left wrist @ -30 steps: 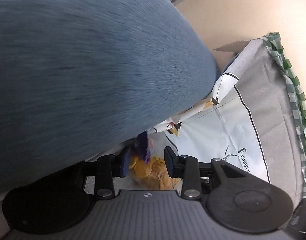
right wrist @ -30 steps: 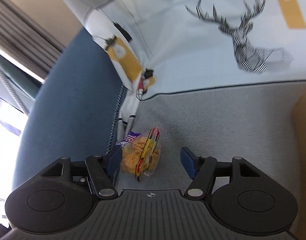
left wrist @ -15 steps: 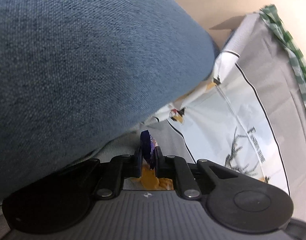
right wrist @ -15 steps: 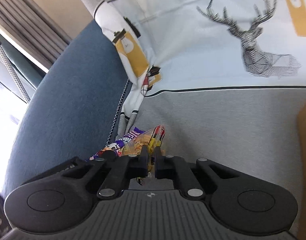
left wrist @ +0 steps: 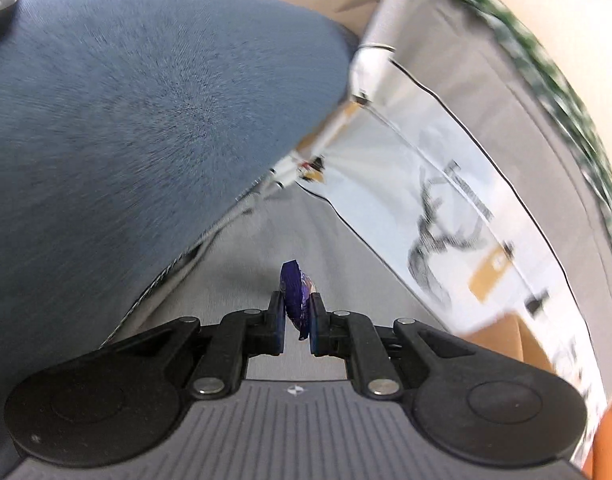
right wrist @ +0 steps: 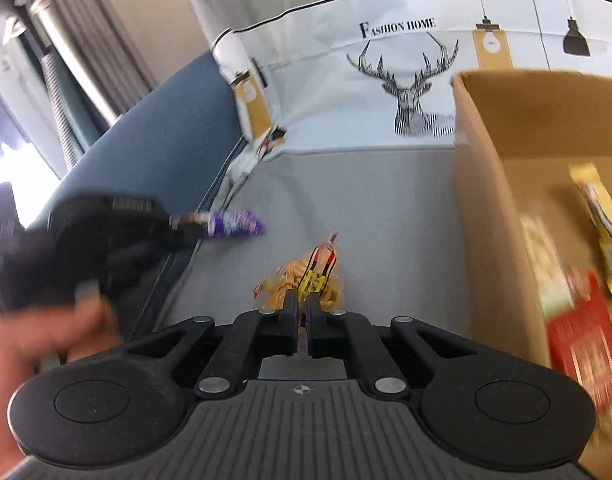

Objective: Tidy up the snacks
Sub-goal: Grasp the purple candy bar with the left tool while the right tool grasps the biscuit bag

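A grey cloth [right wrist: 357,200] with a white band, on which a deer head [right wrist: 409,92] and "FASHION HOME" were printed, was spread over the seat. A blue upholstered armrest [left wrist: 146,128] was seen beside it, and grey curtains [right wrist: 86,40] behind.

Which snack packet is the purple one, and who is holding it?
The shiny purple foil packet, pinched in the left gripper. The right gripper holds a clear bag of orange-yellow snacks instead.
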### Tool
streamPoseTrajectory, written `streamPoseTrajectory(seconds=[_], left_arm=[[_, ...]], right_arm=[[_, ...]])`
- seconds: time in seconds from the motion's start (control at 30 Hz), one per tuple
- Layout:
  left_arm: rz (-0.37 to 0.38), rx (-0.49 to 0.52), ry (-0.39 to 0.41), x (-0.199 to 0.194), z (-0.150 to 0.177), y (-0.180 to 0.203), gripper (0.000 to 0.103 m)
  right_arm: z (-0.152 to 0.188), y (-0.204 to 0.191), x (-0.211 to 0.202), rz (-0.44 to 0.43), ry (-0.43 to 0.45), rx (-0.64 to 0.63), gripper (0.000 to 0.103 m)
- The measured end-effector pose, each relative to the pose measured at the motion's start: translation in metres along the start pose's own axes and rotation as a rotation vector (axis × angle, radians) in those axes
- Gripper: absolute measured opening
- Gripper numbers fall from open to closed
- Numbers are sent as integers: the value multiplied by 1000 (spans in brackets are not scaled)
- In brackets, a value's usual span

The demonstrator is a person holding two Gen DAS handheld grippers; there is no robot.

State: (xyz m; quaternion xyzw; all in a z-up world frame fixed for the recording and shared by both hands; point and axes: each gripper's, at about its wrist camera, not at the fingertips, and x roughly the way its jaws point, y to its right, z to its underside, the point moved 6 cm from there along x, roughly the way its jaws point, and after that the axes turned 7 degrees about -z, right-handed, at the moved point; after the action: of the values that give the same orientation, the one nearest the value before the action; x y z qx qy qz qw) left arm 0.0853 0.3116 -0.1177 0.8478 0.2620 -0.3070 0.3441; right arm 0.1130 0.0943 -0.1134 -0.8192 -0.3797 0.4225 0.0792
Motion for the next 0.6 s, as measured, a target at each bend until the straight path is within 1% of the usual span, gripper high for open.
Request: streamPoseTrajectory(seconds=[0.17, 0.27, 0.4, 0.47, 0.53, 0.57, 0.6], left_arm=[[43, 150, -16, -39, 31, -4, 12], [47, 219, -28, -52, 49, -8, 12], [42, 245, -77, -55, 71, -20, 12], [21, 255, -127, -52, 84, -29, 12], [-7, 245, -156, -47, 94, -38, 15], [-14, 227, -166, -45, 98, -41, 16], [-16, 201, -171, -44, 100, -46, 22]], right_arm=[[50, -3, -34, -40, -30, -40, 3], [78, -6, -42, -59, -53, -62, 3], [105, -9, -47, -80, -89, -87, 4], [114, -13, -45, -81, -135, -120, 5], [120, -17, -46, -62, -152, -169, 7], [122, -20, -48, -63, -152, -188, 13], [123, -23, -50, -63, -151, -210, 21]])
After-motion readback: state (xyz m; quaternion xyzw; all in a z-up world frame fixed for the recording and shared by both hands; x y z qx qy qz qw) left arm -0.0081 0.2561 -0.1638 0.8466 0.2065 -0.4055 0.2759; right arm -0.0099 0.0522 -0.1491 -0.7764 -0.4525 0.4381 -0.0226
